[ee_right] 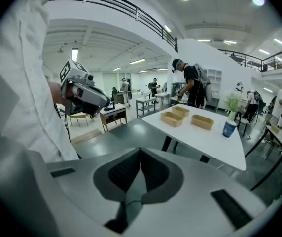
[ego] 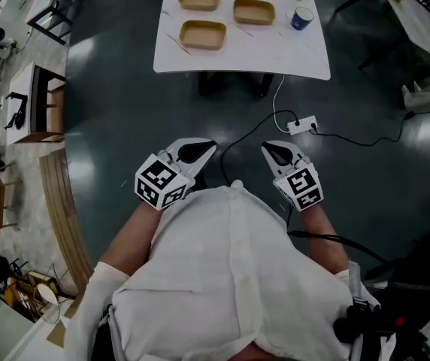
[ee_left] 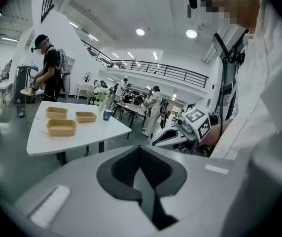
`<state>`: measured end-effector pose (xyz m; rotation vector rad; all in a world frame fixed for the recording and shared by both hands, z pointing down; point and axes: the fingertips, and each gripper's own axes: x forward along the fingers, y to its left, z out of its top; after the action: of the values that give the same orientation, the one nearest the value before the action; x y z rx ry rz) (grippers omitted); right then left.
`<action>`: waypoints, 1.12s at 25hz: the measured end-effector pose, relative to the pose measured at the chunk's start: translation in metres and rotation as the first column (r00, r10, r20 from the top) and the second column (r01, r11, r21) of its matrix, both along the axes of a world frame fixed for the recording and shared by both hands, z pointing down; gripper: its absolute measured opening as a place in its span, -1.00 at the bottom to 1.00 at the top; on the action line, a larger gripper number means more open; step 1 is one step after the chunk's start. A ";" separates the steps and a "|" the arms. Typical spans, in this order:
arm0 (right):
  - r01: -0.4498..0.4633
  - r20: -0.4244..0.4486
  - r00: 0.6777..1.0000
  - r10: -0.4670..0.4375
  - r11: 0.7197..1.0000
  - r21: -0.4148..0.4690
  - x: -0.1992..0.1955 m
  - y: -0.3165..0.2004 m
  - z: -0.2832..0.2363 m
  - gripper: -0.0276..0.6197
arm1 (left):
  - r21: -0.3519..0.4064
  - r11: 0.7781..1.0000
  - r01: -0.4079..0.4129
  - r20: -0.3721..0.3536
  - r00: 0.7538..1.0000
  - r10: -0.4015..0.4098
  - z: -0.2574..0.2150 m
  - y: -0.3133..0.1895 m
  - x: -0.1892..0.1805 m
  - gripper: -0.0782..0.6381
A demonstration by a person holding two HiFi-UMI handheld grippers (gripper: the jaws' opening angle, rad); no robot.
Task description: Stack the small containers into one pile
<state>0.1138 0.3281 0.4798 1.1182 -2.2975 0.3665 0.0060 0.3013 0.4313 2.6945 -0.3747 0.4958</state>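
White table [ego: 275,57] is cut off beyond three containers [ego: 202,34]

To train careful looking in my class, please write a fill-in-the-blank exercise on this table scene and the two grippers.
1. The white table holds ____ small containers, none stacked.
2. The cup beside them is ____.
3. The left gripper and the right gripper both have their jaws ____, holding nothing.
Missing words: three; blue; shut.
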 end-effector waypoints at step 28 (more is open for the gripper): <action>0.400 -0.442 0.794 -0.418 0.906 -0.138 -0.101 -0.358 0.079 -0.89 | -0.048 0.993 0.105 0.011 0.994 -0.105 -0.008 -0.277 -0.071 -0.76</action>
<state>0.0126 -0.0303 0.5588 0.5717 -2.0087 -0.0321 -0.0651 0.0243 0.4237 2.6107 -0.4974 0.4798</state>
